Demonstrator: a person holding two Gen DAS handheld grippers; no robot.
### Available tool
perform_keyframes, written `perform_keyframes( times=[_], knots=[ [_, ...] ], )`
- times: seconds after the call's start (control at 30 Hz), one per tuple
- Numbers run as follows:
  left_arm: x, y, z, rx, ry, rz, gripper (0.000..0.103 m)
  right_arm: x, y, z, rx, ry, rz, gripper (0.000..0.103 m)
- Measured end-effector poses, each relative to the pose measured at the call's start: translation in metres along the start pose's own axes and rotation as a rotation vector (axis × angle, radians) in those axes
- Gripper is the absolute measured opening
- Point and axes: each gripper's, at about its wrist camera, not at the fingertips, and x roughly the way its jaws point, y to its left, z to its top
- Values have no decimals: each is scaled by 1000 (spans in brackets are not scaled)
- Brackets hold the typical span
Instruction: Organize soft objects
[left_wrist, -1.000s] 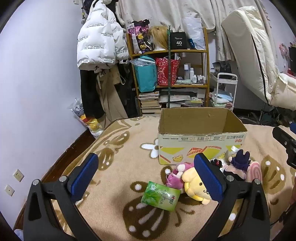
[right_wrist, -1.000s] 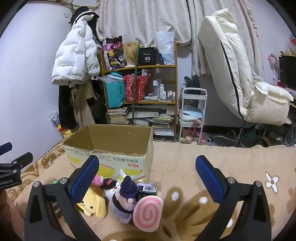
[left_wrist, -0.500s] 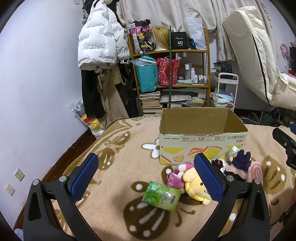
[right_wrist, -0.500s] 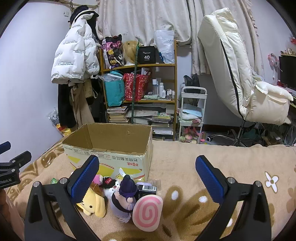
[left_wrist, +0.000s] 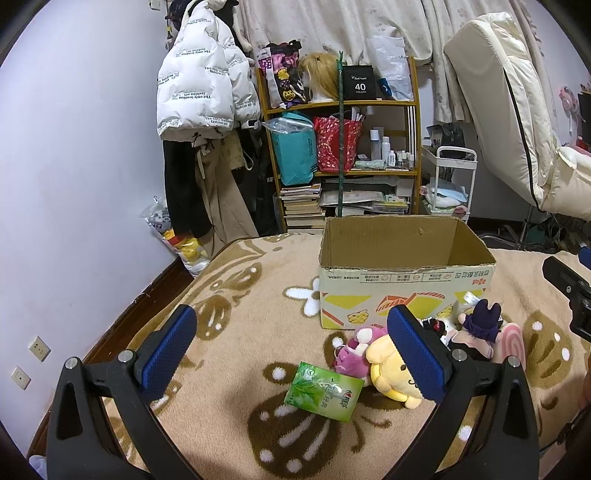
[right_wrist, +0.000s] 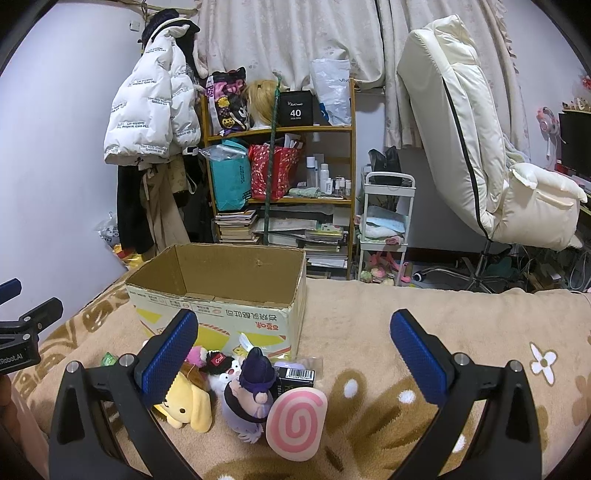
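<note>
An open cardboard box (left_wrist: 402, 284) (right_wrist: 221, 317) stands on a beige flowered blanket (left_wrist: 240, 317) (right_wrist: 369, 332). In front of it lies a pile of plush toys: a yellow dog (left_wrist: 391, 373) (right_wrist: 188, 402), a pink plush (left_wrist: 351, 354), a purple-hatted doll (left_wrist: 480, 325) (right_wrist: 251, 391) and a pink swirl cushion (right_wrist: 295, 424). A green tissue pack (left_wrist: 323, 391) lies nearest the left gripper (left_wrist: 291, 354), which is open and empty above the blanket. The right gripper (right_wrist: 291, 354) is open too, hovering just right of the pile.
A wooden shelf (left_wrist: 343, 155) with bags, books and bottles stands behind the box. Coats (left_wrist: 199, 110) hang on the left wall. A white trolley (right_wrist: 384, 221) and a cream reclining chair (right_wrist: 480, 158) fill the right. A barcode-labelled package (right_wrist: 295, 374) lies among the toys.
Both views have shifted only slightly; the box and toys sit a touch lower in the left wrist view. Nothing was taken hold of or moved.
</note>
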Motion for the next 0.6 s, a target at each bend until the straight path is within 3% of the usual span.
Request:
perform_keyframes(
  times=[0.6],
  knots=[
    [2, -2, -1, 4, 5, 4, 102, 0, 1, 0, 1, 0, 4, 103]
  ],
)
